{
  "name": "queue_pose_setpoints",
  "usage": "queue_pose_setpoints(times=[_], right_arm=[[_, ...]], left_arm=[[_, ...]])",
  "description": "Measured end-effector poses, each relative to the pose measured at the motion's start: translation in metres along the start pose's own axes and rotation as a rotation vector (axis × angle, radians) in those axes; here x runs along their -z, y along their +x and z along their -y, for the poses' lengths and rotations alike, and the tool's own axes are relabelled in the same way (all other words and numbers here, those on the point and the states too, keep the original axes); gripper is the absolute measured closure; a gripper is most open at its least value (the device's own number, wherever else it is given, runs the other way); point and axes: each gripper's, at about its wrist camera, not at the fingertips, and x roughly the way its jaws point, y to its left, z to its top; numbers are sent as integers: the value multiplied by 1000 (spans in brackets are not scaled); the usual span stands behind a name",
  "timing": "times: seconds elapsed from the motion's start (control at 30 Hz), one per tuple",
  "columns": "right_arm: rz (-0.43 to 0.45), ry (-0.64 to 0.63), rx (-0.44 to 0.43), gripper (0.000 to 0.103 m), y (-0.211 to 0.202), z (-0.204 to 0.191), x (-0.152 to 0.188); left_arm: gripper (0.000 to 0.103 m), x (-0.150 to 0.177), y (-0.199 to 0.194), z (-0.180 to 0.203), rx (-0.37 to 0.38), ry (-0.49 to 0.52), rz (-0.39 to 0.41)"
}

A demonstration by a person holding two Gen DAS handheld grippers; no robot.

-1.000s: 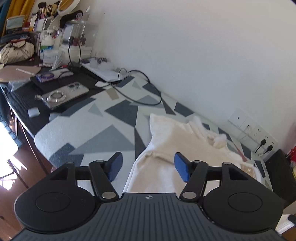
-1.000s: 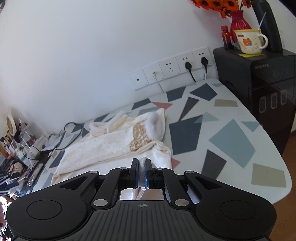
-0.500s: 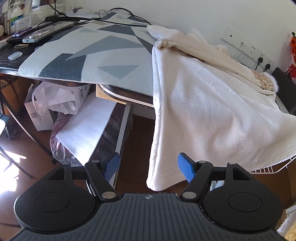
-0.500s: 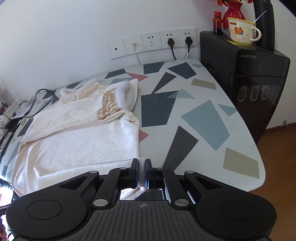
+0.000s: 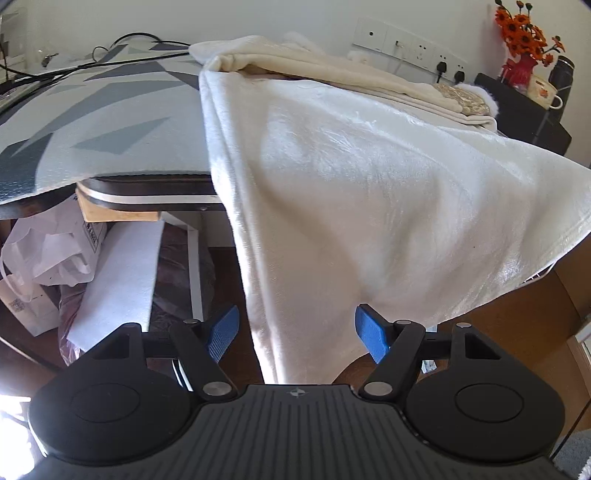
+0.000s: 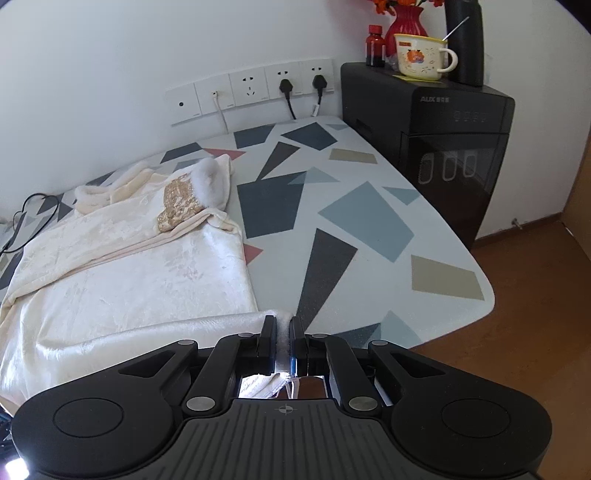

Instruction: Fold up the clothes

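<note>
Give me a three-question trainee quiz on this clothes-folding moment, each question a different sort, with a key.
1. True or false: the left gripper is shut on the cream fleece garment.
2. Multiple choice: the right gripper pinches the garment at
A. the fur-trimmed cuff
B. a hem corner at the near table edge
C. the sequin patch
3. Fill in: on the black appliance, the cup stands beside a red ____.

Key
1. False: its blue pads stand wide apart, with the hanging corner between them.
2. B
3. vase
</note>
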Motion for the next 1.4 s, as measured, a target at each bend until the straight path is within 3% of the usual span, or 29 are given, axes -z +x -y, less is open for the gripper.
queue_pose_setpoints(times=[0.03,0.07,0.13,0.2,0.37,0.53,0.63,0.7,0.83,1.0,1.1,1.23,1.27,1.4], right_arm=[[4,8,10,97,-2,-2,3],[6,13,19,97,-5,-4,6],[8,22,38,97,-10,-6,11],[12,34,47,97,-16,-8,15],[39,81,32,97,-36,-13,23],[100,139,-45,97,-63,-26,24],[157,175,-115,97,-80,-38,18],[192,186,-158,97,-93,-45,13],[237,199,-201,97,-112,-52,7],[200,258,-158,97,-116,-37,25],[185,320,-138,97,-113,-25,32],[237,316,-158,98,-106,-25,5],[250,314,-163,103,-104,-25,-2],[303,309,-184,103,-96,-25,-29]], left_arm=[[37,-1,4,0,10,7,-17],[58,-3,5,0,20,15,-34],[92,-5,2,0,45,30,-65],[95,-7,-3,-2,70,42,-89],[97,-13,-63,-16,155,-38,-13],[97,-45,-137,-34,182,-233,186],[97,-69,-157,-43,200,-361,270],[97,-81,-166,-46,221,-392,304],[97,-92,-179,-54,286,-391,298],[97,-65,-181,-69,279,-478,204],[97,-56,-183,-78,280,-549,196],[97,-72,-177,-84,301,-590,217],[97,-81,-173,-84,305,-584,218],[97,-120,-154,-87,325,-607,213]])
